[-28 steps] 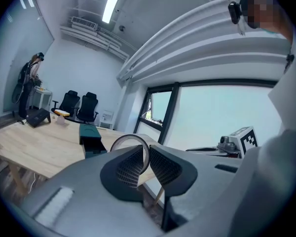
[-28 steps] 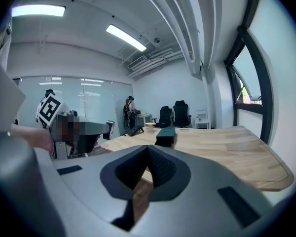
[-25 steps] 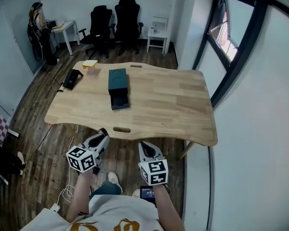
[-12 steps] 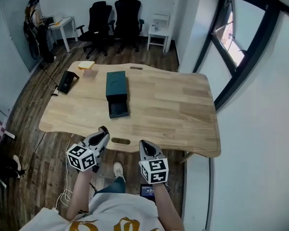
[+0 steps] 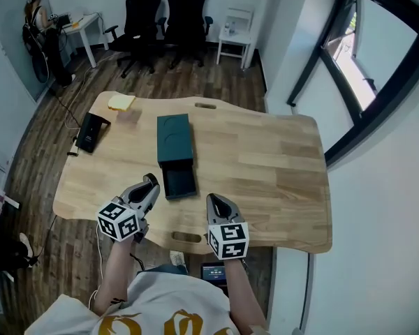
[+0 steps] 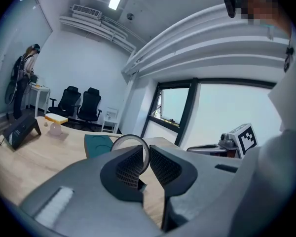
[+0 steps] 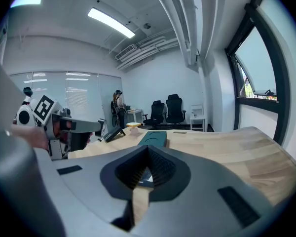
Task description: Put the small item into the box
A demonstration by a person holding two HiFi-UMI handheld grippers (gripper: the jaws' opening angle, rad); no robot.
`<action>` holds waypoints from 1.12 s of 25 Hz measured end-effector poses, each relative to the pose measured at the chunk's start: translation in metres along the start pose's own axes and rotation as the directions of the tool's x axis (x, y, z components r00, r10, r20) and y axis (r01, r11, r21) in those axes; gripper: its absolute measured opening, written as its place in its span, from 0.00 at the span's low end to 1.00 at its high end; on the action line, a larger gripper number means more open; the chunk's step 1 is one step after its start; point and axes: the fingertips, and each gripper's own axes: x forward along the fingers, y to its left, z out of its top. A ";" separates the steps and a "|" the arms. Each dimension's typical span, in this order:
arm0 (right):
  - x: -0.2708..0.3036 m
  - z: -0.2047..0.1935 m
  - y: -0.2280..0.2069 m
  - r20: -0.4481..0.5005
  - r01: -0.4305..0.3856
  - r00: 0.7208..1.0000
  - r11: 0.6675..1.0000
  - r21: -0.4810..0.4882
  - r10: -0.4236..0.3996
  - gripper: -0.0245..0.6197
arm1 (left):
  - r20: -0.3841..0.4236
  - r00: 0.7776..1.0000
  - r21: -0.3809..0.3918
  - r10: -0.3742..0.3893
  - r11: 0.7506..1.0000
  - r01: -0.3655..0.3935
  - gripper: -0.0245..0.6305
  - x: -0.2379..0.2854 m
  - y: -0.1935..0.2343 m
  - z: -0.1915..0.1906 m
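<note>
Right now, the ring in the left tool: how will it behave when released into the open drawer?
The ring is round and thin, held on edge in the left tool, so it would probably roll if released upright. It looks thin-walled, so likely light. The pinch covers only a short arc, so it may pivot. The drawer walls should stop it.

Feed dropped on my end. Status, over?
Left gripper shut on ring. Right gripper shut, empty. Box on table, drawer open. Nothing between ring and drawer.
</note>
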 end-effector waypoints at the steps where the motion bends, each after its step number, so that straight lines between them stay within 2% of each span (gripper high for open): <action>1: 0.014 0.002 -0.002 -0.002 0.003 1.000 1.000 0.003 -0.003 0.05 | -0.001 1.000 0.001 -0.003 1.000 0.003 0.11 0.007 0.012 0.004; 4: 0.047 0.006 -0.004 -0.012 0.014 1.000 1.000 0.013 -0.014 0.05 | -0.014 1.000 -0.003 -0.018 1.000 0.018 0.11 0.025 0.040 0.008; 10: 0.087 0.004 -0.006 -0.032 0.047 0.998 0.999 0.021 -0.046 0.05 | -0.052 0.997 -0.002 -0.064 0.998 0.064 0.11 0.048 0.064 -0.002; 15: 0.091 0.008 -0.010 -0.035 0.057 0.998 0.998 0.022 -0.056 0.05 | -0.071 0.995 -0.039 -0.068 0.997 0.066 0.11 0.063 0.073 -0.011; 28: 0.114 0.010 -0.038 -0.039 0.073 0.997 0.997 0.028 -0.072 0.05 | -0.077 0.995 -0.054 -0.056 0.997 0.052 0.11 0.095 0.096 -0.006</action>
